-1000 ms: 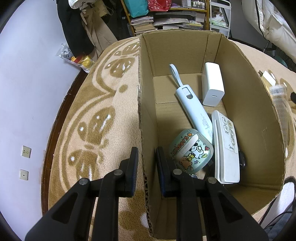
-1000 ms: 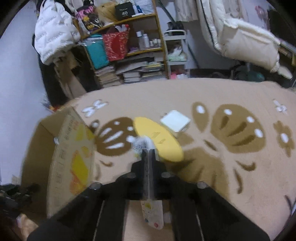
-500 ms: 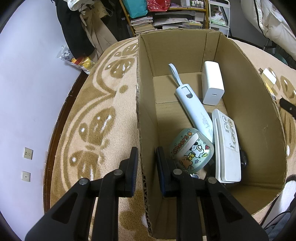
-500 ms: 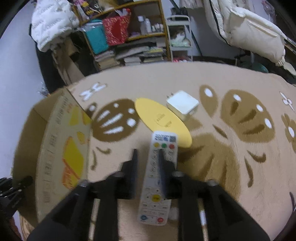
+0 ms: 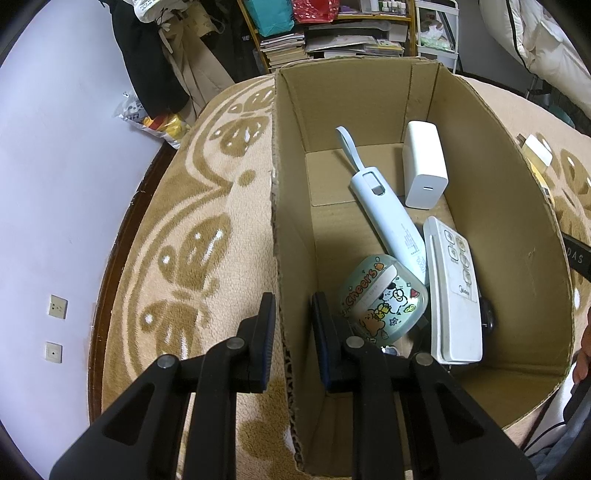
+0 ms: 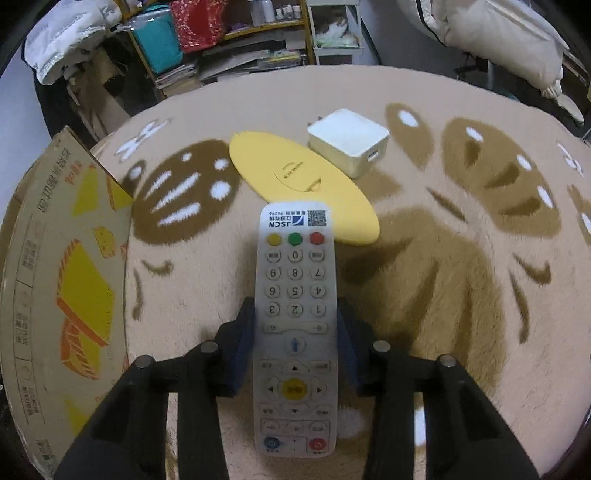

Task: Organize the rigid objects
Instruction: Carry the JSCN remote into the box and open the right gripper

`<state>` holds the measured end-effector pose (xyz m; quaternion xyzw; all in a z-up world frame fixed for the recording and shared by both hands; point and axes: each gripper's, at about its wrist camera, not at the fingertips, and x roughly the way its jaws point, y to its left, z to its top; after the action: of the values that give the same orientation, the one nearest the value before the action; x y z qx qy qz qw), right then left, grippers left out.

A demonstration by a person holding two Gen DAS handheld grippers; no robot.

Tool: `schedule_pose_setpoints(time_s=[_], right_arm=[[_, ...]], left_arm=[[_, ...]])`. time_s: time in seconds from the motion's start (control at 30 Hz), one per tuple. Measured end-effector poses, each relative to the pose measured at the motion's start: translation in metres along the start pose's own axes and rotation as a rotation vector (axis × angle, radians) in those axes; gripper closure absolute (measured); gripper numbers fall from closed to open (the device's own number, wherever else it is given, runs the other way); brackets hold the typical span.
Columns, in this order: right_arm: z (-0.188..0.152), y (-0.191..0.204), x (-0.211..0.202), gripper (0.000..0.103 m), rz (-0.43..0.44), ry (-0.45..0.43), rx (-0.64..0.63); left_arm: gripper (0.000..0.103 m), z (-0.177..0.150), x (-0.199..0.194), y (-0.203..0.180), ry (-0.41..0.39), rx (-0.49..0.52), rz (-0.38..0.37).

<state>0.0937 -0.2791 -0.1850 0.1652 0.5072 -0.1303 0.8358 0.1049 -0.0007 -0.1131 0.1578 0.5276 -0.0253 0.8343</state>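
On the beige-and-brown patterned blanket (image 6: pixel 443 258): 1 white JSCN remote (image 6: pixel 295 314), 1 yellow oval piece (image 6: pixel 299 181) and 1 white square charger (image 6: pixel 347 142) outside the box. Right gripper (image 6: pixel 295 321) straddles the JSCN remote, one finger on each long side near the number keys; the pads look against its edges but I cannot tell if they actually clamp it. The remote's far end overlaps the yellow oval piece, which touches or nearly touches the square charger. The cardboard box (image 5: pixel 480 184) sits to the left of the remote, printed outer wall (image 6: pixel 74 277) toward the right wrist camera. Left gripper (image 5: pixel 291 314) has jaws apart, one finger each side of the box's left wall, wall edge in the gap, contact not discernible. Inside the box, 4 clear items: 1 pale blue handheld device with a loop strap (image 5: pixel 384 214), 1 white power adapter (image 5: pixel 423 170), 1 white Midea remote (image 5: pixel 454 291), 1 mint round case printed "Cheers" (image 5: pixel 380 295). The blue device runs diagonally, its lower end between the case and the Midea remote. A dark object (image 5: pixel 487 317) pokes out from under the Midea remote, mostly hidden, unidentifiable. A black strip (image 5: pixel 578 254) past the box's right wall is cut off. Cluttered shelves (image 5: pixel 332 33) behind.
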Motion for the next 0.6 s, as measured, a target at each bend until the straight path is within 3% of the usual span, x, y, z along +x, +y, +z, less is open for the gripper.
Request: schedule_pose_setpoints(time_s=[0.4,0.6], right_arm=[[0.005,0.033,-0.076,0.059,0.198,-0.225,-0.051],[0.007,0.062,-0.125,0.059,0.349,-0.324,-0.087]], left_arm=[[0.083,0.000,0.000,0.000,0.000,0.000,0.000],[0.082,-0.001,0.000,-0.001,-0.002,0.008,0.007]])
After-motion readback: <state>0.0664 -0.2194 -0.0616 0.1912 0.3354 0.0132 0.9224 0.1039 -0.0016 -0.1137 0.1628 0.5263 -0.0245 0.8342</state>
